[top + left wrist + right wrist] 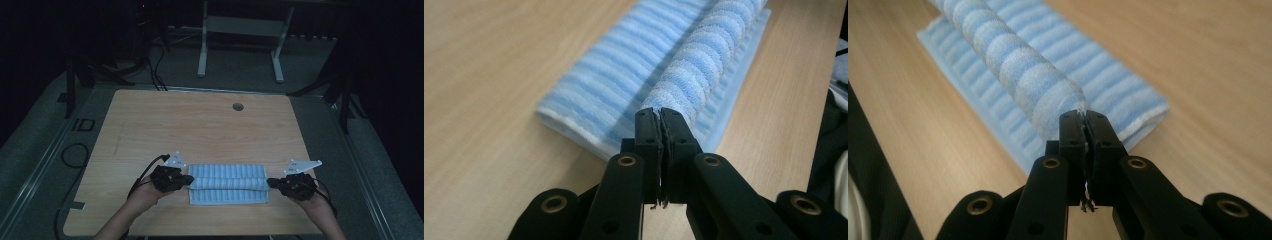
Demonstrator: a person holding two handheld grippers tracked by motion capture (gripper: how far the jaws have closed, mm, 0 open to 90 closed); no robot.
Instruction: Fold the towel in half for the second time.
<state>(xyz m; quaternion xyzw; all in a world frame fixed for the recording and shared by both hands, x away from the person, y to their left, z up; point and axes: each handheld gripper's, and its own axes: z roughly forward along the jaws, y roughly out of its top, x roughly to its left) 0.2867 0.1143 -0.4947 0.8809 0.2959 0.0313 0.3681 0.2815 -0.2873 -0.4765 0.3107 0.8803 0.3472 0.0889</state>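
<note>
A blue and white striped towel (228, 183) lies folded near the front edge of the wooden table (200, 125). My left gripper (189, 179) pinches the towel's left end, its jaws shut on the cloth edge (659, 112). At the towel's right end my right gripper (270, 183) is shut on the other corner (1082, 114). Between the two grips the held edge curls over as a raised roll (704, 65) above the flat layers (1098, 65). A person's hands hold both grippers from the bottom of the high view.
A round cable hole (238, 106) sits near the table's far edge. Black cables (75, 155) lie on the floor at the left. A white stand frame (240, 40) is beyond the table.
</note>
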